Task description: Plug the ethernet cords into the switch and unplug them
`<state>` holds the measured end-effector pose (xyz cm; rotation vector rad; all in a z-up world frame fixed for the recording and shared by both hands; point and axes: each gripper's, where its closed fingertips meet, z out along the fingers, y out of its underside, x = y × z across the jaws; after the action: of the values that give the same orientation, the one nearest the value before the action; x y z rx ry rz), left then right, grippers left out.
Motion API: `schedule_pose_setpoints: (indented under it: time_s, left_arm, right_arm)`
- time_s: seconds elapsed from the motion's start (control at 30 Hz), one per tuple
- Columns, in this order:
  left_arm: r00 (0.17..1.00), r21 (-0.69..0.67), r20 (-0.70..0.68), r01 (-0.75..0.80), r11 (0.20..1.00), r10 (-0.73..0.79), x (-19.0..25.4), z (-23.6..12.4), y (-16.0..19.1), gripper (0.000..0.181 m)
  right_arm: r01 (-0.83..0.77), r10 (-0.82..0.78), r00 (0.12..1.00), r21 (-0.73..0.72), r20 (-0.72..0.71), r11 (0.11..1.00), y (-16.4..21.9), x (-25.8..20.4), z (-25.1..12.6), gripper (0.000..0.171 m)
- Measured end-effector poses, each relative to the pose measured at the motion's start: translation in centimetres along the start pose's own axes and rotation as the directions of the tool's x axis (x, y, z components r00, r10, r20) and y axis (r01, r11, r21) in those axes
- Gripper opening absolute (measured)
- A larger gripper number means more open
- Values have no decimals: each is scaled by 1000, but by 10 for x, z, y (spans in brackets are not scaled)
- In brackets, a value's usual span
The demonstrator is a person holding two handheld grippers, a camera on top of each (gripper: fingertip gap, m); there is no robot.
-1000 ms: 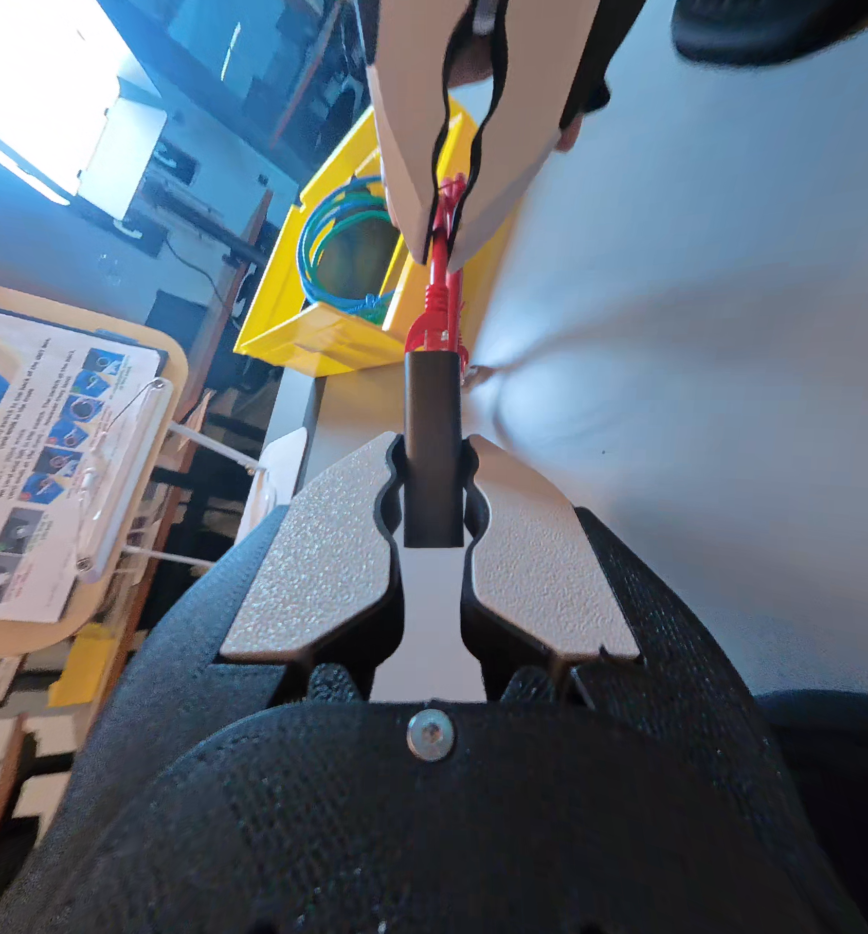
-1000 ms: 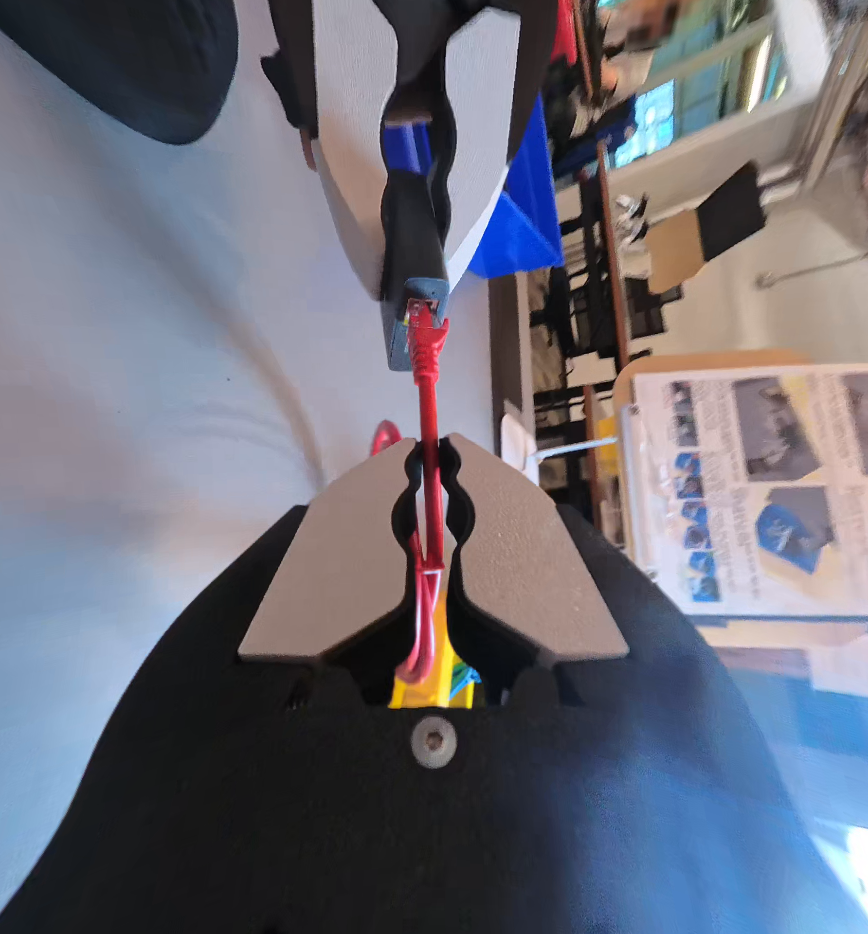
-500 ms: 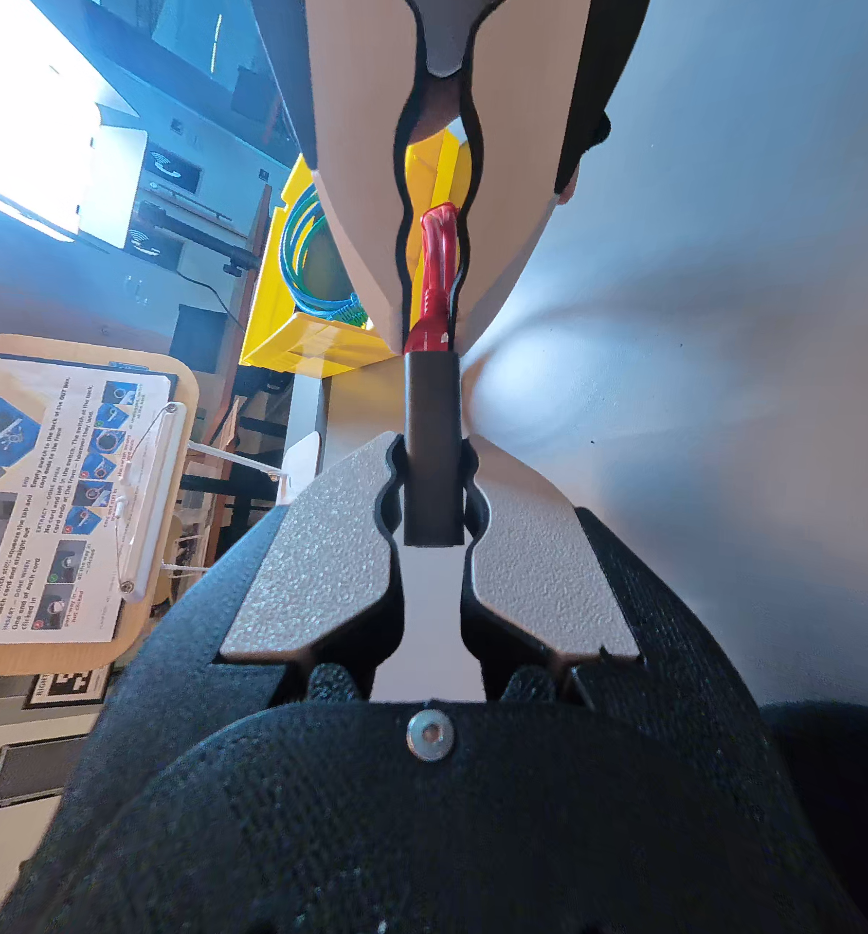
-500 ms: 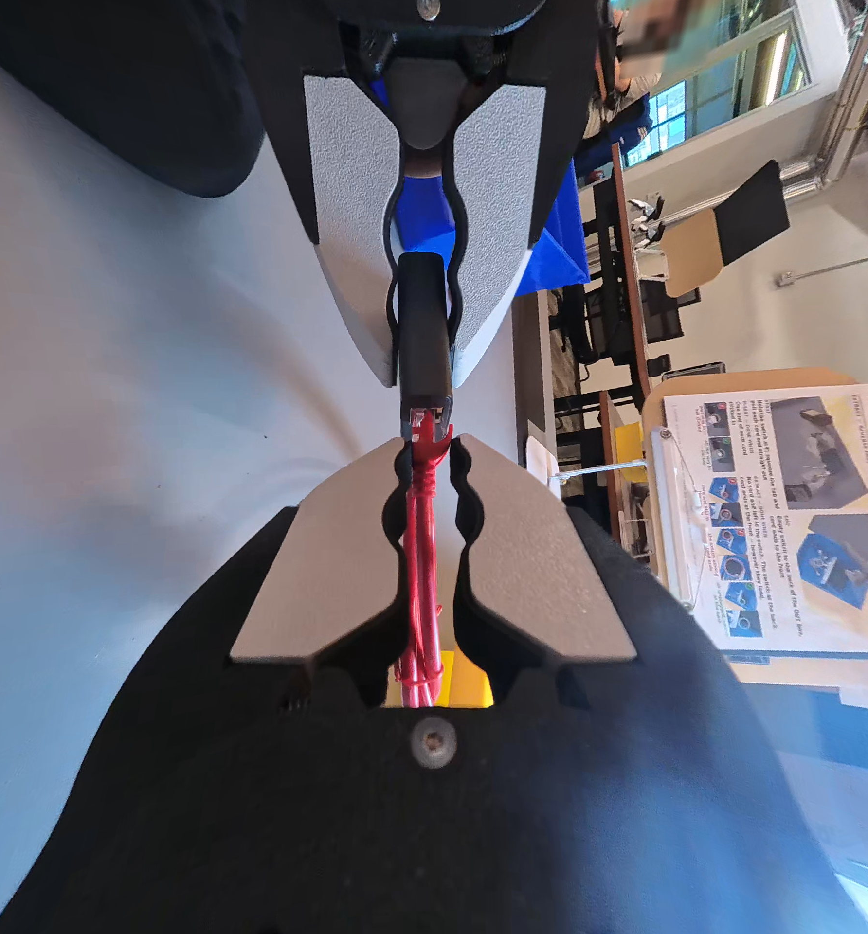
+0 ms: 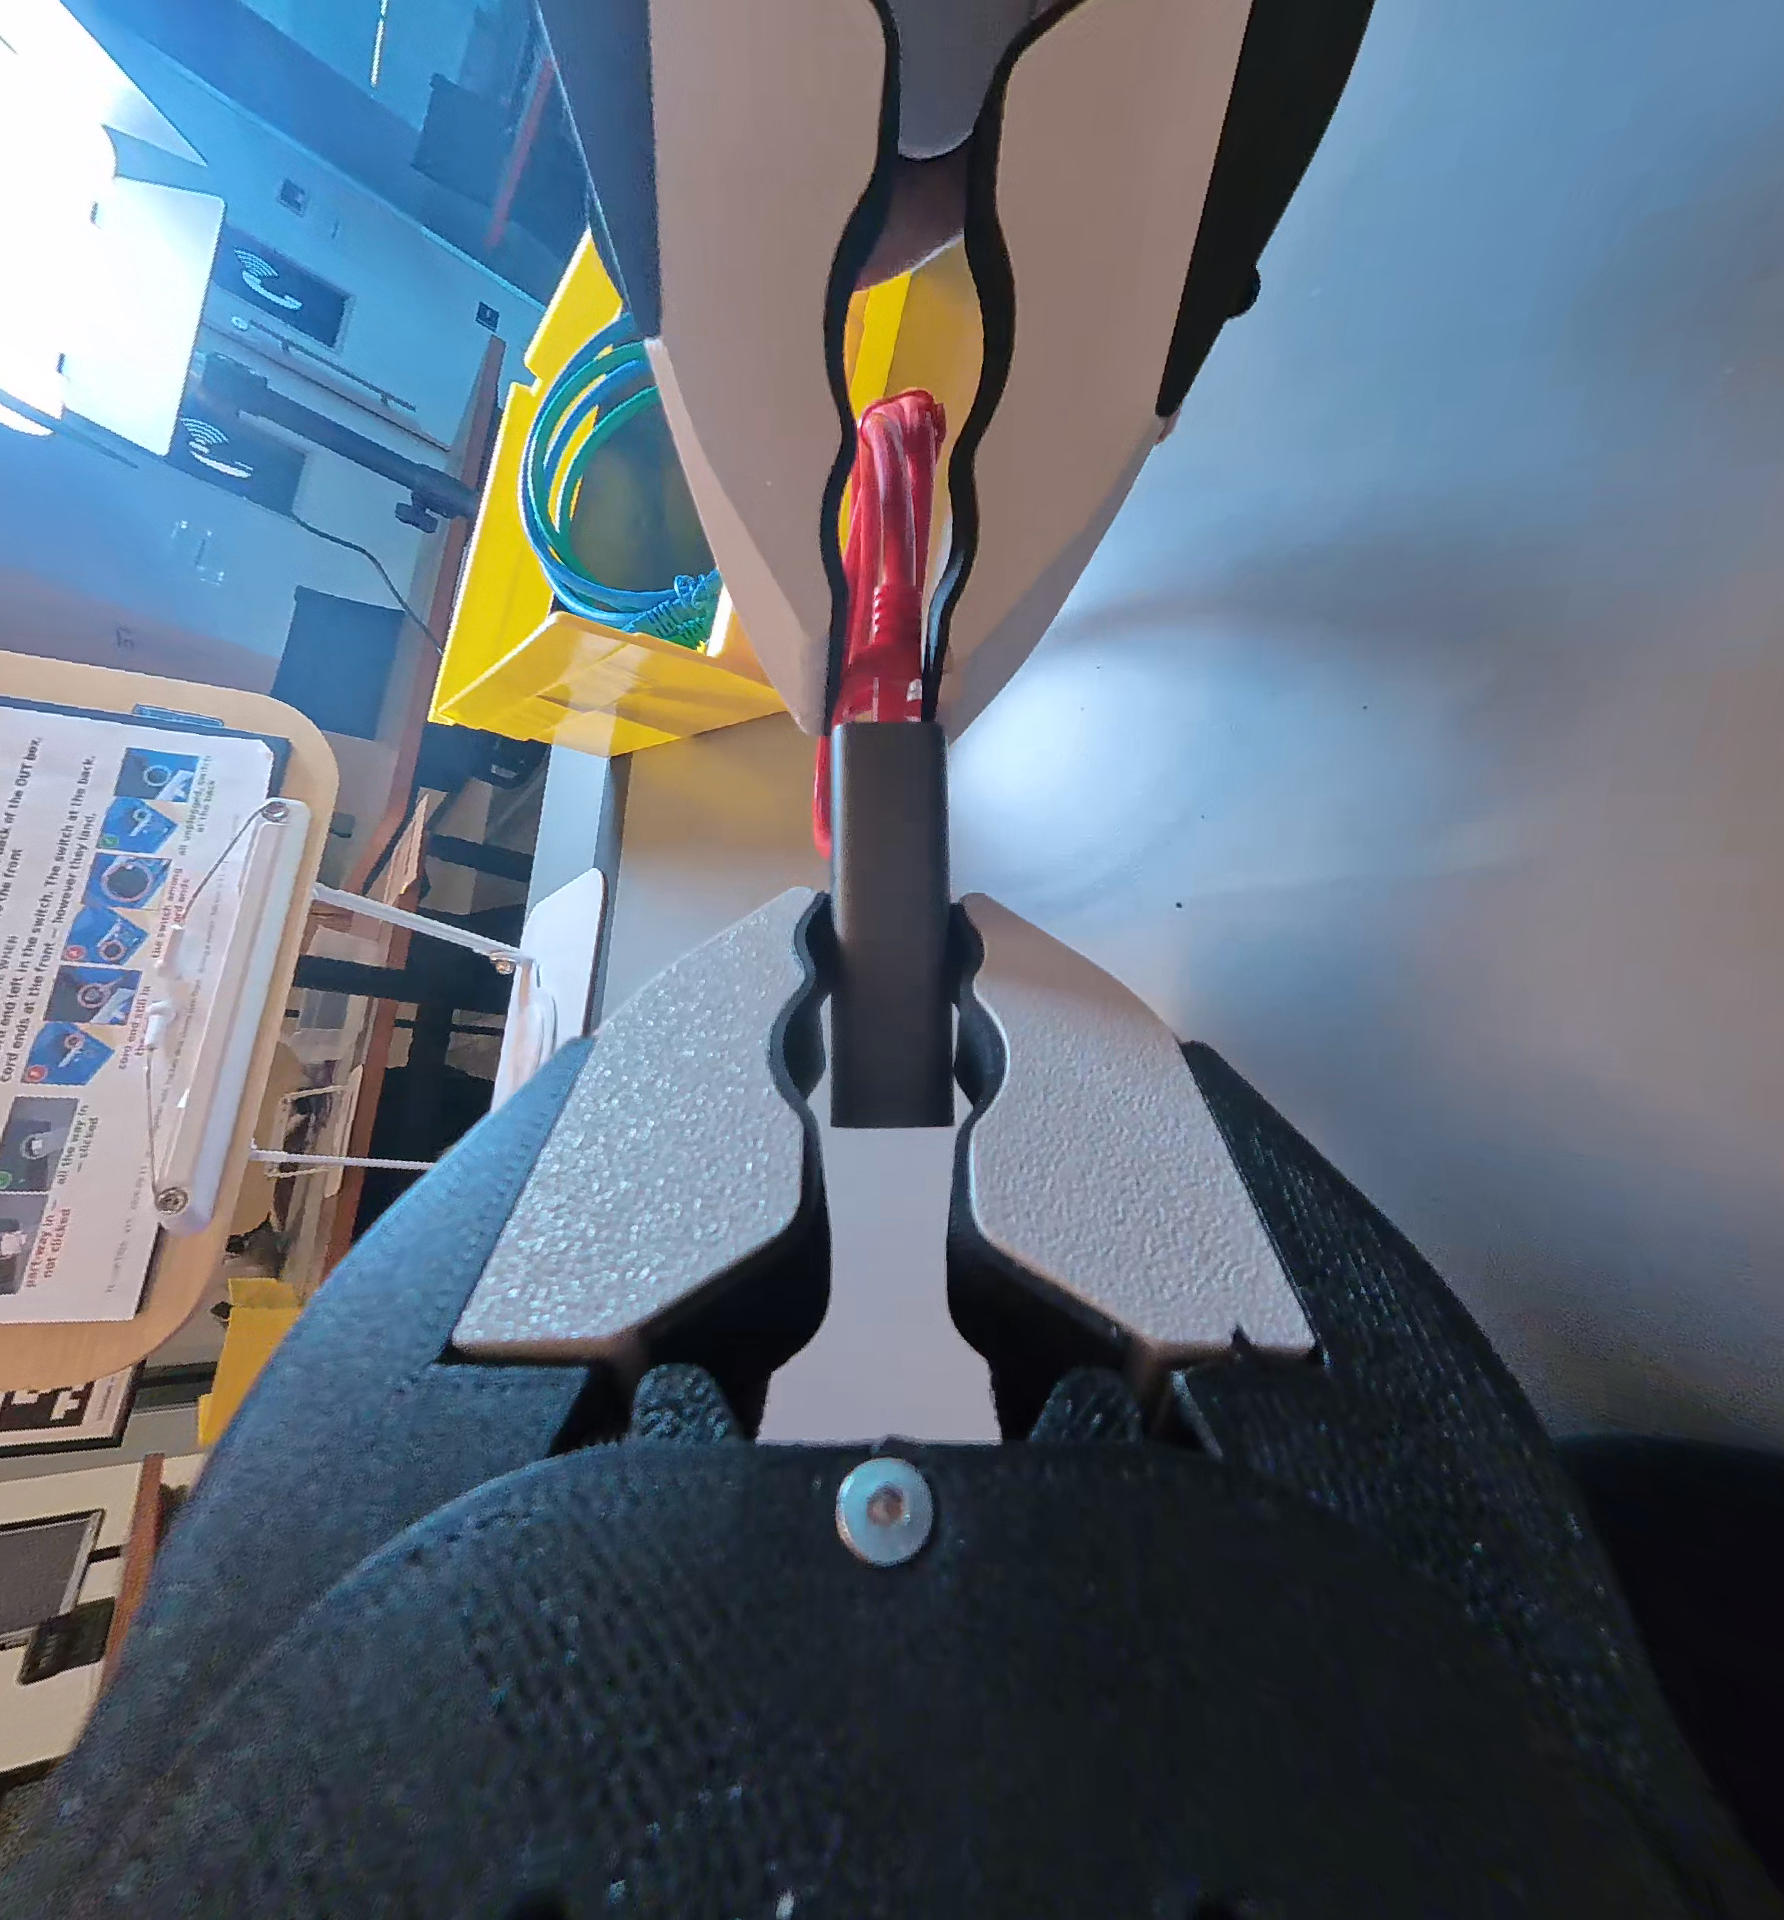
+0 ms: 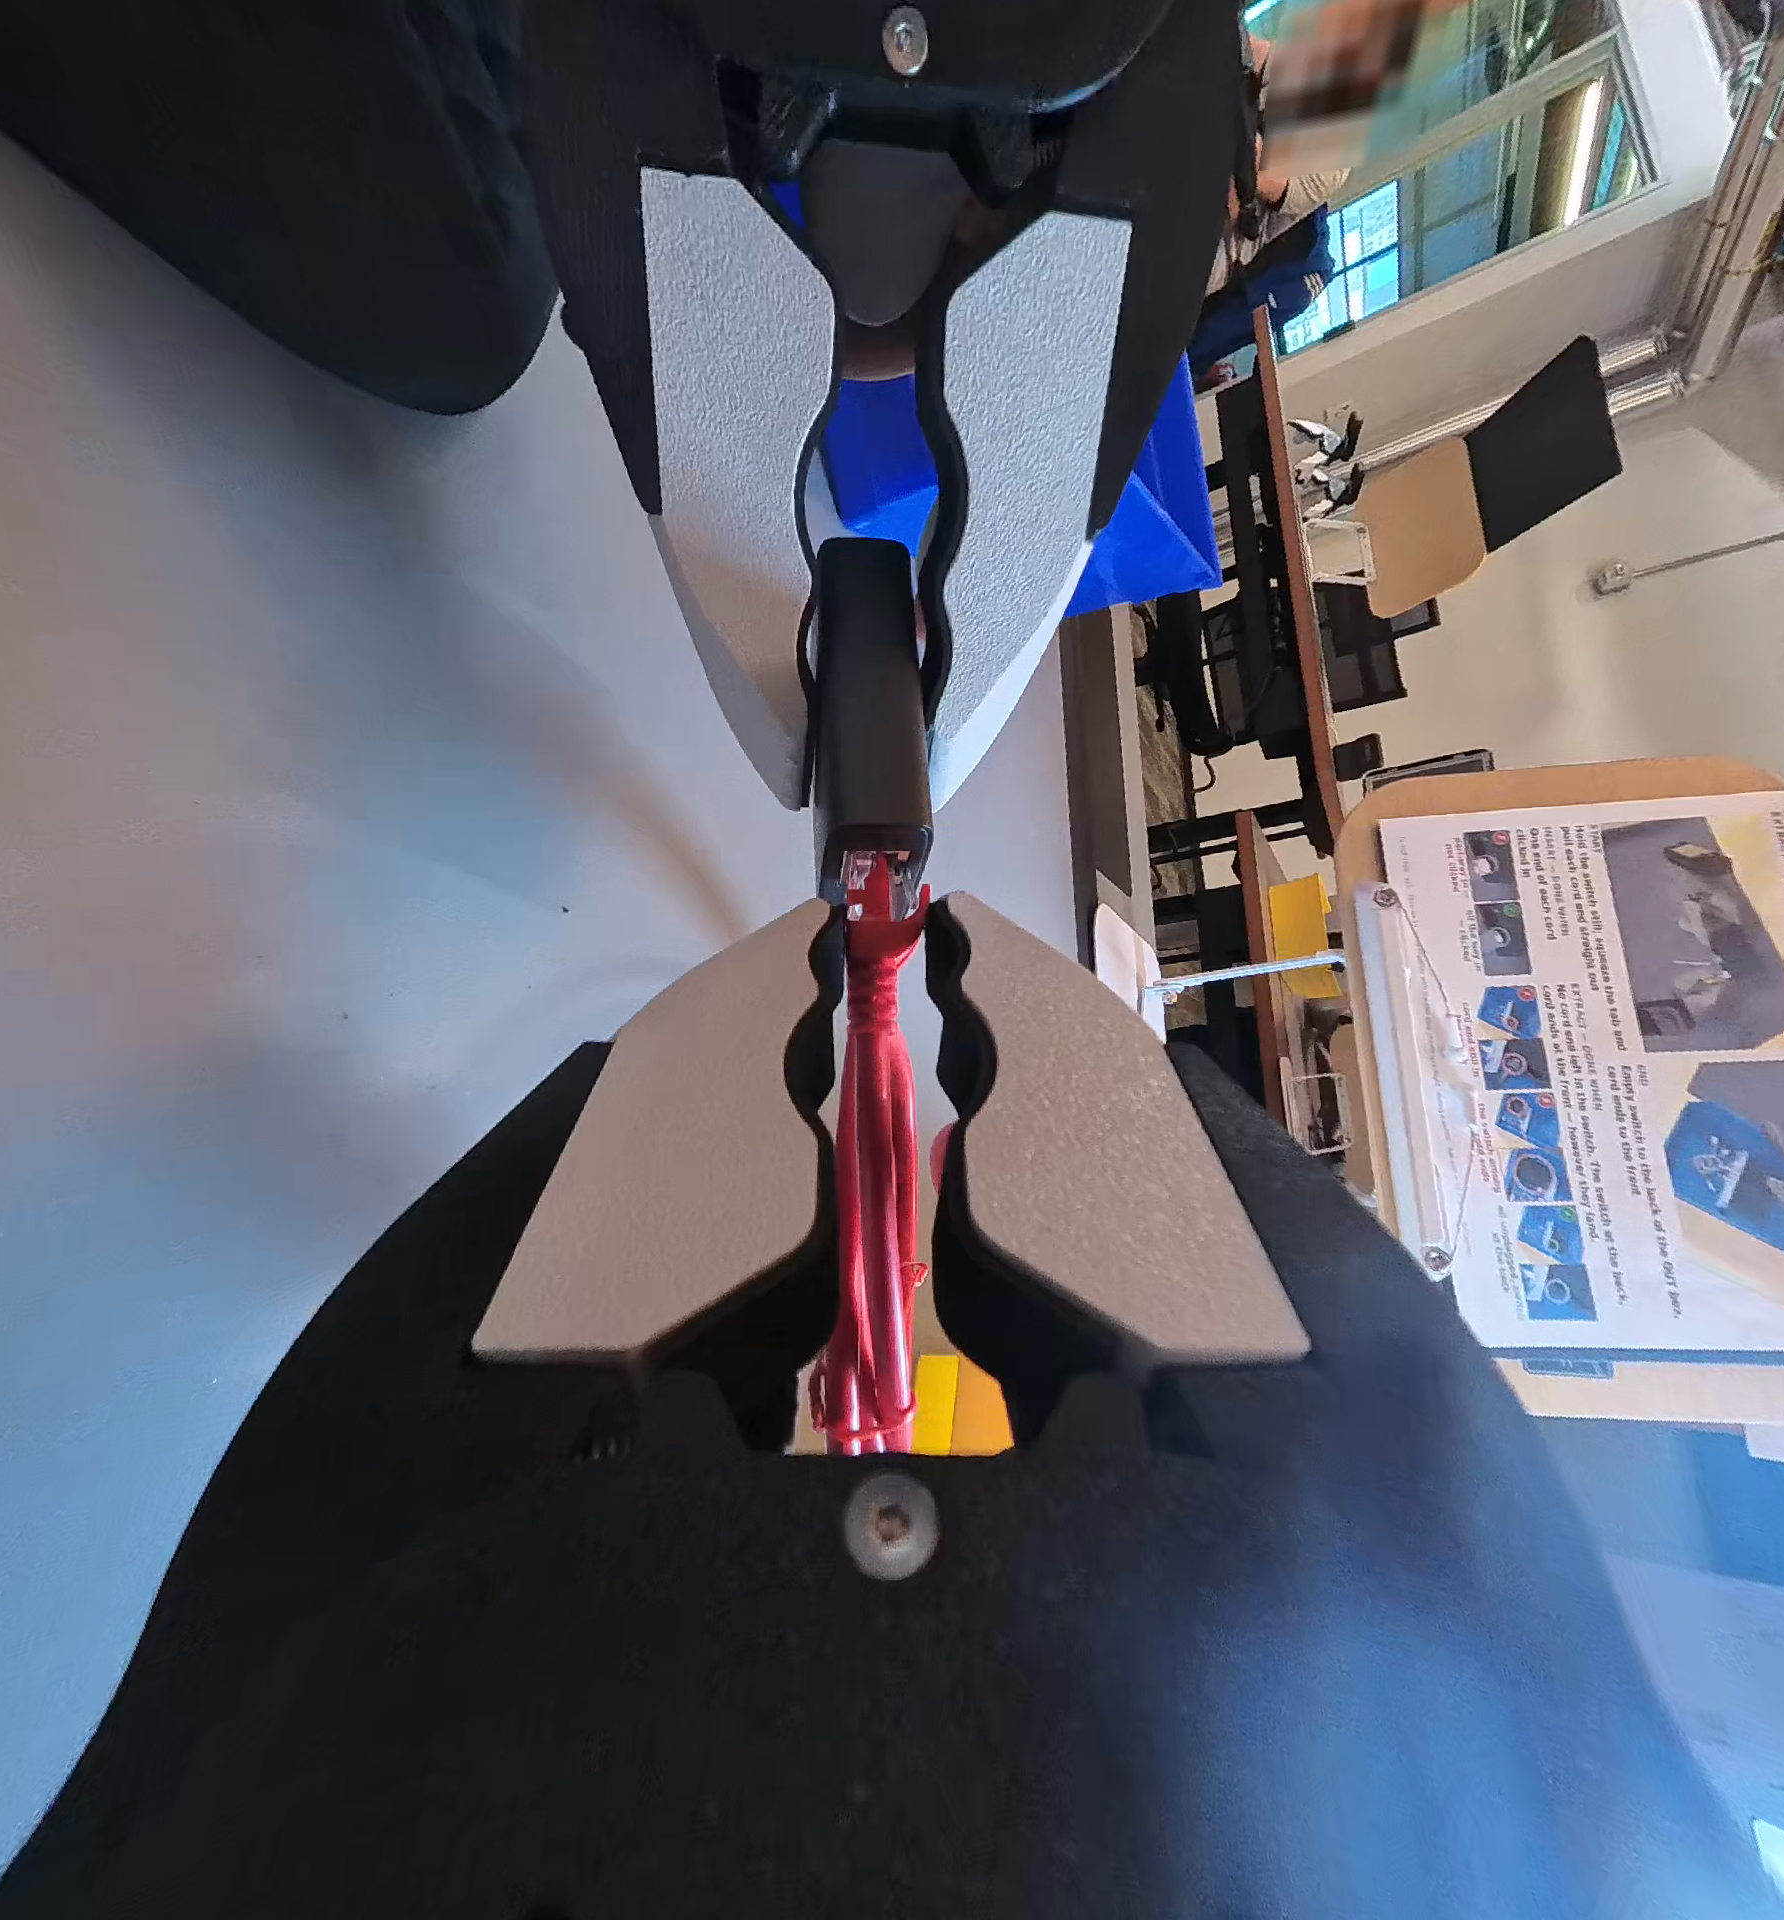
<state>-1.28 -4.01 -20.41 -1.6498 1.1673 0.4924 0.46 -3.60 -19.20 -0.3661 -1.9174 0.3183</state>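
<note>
Left tongs (image 5: pixel 888 914) stay clamped on the black switch (image 5: pixel 886 925) while right tongs (image 6: pixel 875 914), closed on the red cord (image 6: pixel 875 1143), have closed the earlier gap, its plug (image 6: pixel 872 878) now entering the port, likely nearly seated.

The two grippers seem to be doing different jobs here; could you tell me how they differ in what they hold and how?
The left gripper is shut on the black switch, a rigid block; the right gripper holds the red ethernet cord, a thin bundle. The switch fills the left gripper's grip, whereas gaps show beside the cord between the right fingers. Both face each other, meeting at the plug in the switch's port.
</note>
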Motion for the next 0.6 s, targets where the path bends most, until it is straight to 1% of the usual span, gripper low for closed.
schedule_pose_setpoints:
  time_s: [0.17, 0.4, 0.5, 0.6]
  left_arm:
    - [1000, 13, 27, -3, 1000, 3, -1, 1, 0, 20]
    - [998, 41, 52, -27, 999, 25, 1, 1, -5, 20]
    - [999, 57, 31, -39, 998, 37, 5, -2, -9, 20]
    - [998, 60, -20, -57, 997, 58, 13, -3, -11, 20]
  right_arm:
    - [-46, 47, 999, -3, 9, 999, 1, 1, 0, 14]
    - [-61, 61, 998, 10, 18, 998, -1, -2, -2, 14]
    - [-45, 44, 998, 28, 36, 999, -5, -5, -4, 13]
    - [-14, 9, 997, 57, 77, 998, -9, -14, -7, 13]
